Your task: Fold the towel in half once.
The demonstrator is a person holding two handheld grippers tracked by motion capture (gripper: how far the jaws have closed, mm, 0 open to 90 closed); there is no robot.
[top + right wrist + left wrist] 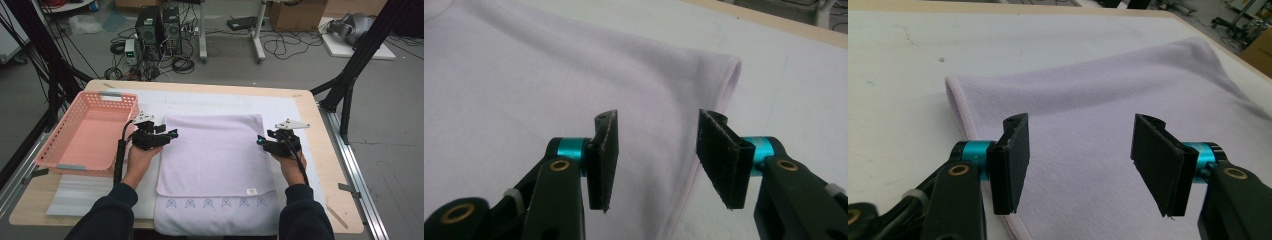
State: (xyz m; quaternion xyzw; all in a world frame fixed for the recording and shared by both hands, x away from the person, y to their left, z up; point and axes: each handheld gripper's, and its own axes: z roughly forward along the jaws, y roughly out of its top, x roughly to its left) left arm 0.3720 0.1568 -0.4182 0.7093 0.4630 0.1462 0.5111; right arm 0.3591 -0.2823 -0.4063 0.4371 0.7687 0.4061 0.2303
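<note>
A lilac towel (215, 165) lies folded on the white mat (280, 102) in the middle of the table (327, 165), its near end, with a small label and a row of stitched figures, reaching the table's front edge. The left gripper (172, 134) hangs at the towel's left edge, the right gripper (260, 140) at its right edge, both pointing inward.

In the left gripper view the jaws stand well apart over the cloth (1088, 125), and nothing is between them (the hemmed edge runs just beneath the left-hand jaw). In the right gripper view that gripper (656, 155) is likewise open and empty, with the folded edge of the towel (524, 90) passing under the gap.

A pink basket (65, 162) sits at the table's left, just beside the left hand (140, 157).
</note>
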